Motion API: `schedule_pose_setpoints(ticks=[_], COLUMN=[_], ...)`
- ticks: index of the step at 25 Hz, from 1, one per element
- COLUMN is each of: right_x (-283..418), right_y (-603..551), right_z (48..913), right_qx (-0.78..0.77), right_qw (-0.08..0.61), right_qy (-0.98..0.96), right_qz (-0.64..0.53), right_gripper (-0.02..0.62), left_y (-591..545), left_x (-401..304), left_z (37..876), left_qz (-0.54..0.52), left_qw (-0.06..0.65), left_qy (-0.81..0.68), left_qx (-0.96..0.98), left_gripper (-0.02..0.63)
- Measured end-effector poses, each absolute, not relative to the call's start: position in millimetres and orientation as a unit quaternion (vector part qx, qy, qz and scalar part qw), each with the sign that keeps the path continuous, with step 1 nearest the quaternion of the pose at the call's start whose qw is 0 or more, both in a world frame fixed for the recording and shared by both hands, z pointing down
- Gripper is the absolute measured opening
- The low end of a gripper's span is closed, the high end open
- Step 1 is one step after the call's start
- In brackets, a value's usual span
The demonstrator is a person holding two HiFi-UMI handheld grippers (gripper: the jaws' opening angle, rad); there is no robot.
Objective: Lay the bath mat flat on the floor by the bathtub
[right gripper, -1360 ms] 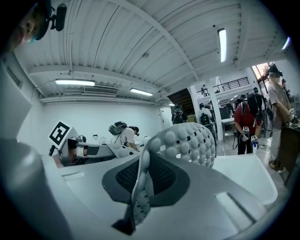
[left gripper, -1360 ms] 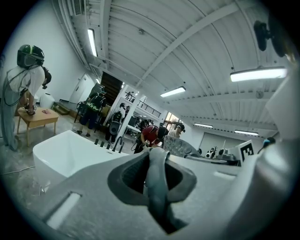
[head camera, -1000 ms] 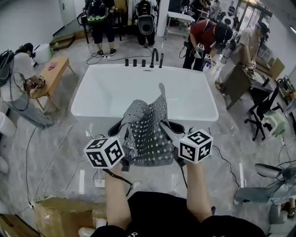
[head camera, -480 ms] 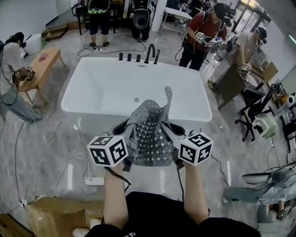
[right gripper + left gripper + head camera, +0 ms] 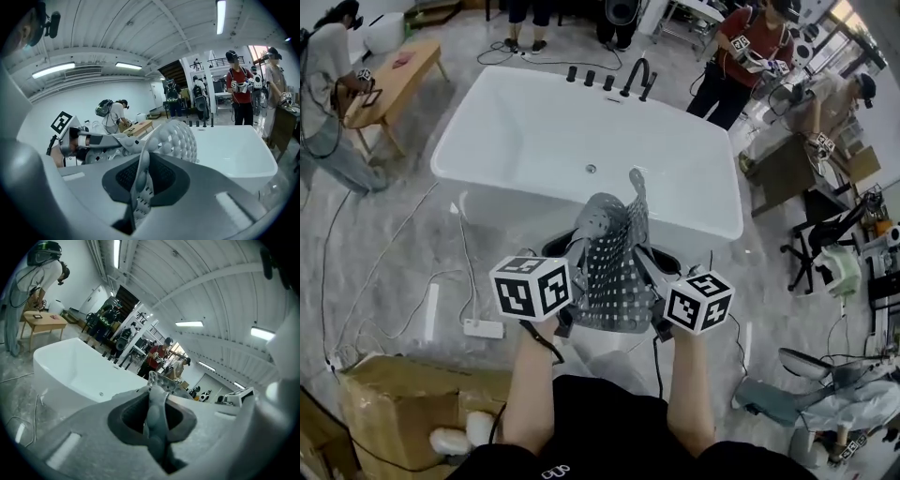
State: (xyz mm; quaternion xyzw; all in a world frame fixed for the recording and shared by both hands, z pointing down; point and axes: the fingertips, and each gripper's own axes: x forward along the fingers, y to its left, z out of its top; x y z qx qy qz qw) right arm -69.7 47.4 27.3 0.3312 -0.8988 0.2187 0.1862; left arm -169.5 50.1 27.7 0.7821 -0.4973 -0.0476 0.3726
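2 grippers are mine to steer here, and I will go from the biggest thing down. Grey marbled floor (image 5: pixel 384 244) spreads under the fingers on every side. Just ahead of the fingers stands the white bathtub (image 5: pixel 534 131), its near wall facing them. Behind and to the left of the left fingers sits a cardboard box (image 5: pixel 403 412). Far ahead and left, past the tub's end, is a wooden bench (image 5: pixel 394 75).

The grey bath mat (image 5: pixel 614 272) hangs crumpled between both sets of fingers, off the floor. 1 corner of it sticks up ahead of them, against the tub's near rim. The left gripper (image 5: pixel 156 420) has its fingers (image 5: pixel 129 416) pressed onto a folded edge of the mat. The right gripper (image 5: pixel 139 185) pinches the mat's bumpy edge between its fingers (image 5: pixel 164 178).

A white power strip (image 5: pixel 483 328) lies on the floor left of the left fingers, and black taps (image 5: pixel 623 80) line the tub's far rim.
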Motion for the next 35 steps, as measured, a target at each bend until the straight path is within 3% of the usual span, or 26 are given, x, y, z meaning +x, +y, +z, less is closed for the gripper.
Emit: schedule_pose_setpoints(ticks=[16, 35], right_x=[-66.8, 57.7], right_y=[58.3, 2.6], right_z=[85.9, 159.5], right_qx=[0.295, 0.319], right_qw=[0.191, 0.175], right_qy=[-0.891, -0.849], right_qz=[0.286, 0.384], right_gripper=[0.021, 0.021], left_y=[73.8, 23.6], left_x=[-159.7, -58.6], left_z=[87.6, 144.4], left_qz=[-0.004, 0.028], left_qw=[0.419, 0.473], left_qy=[-0.521, -0.522], left_qx=[0.744, 0.709], left_gripper=[0.023, 0.021])
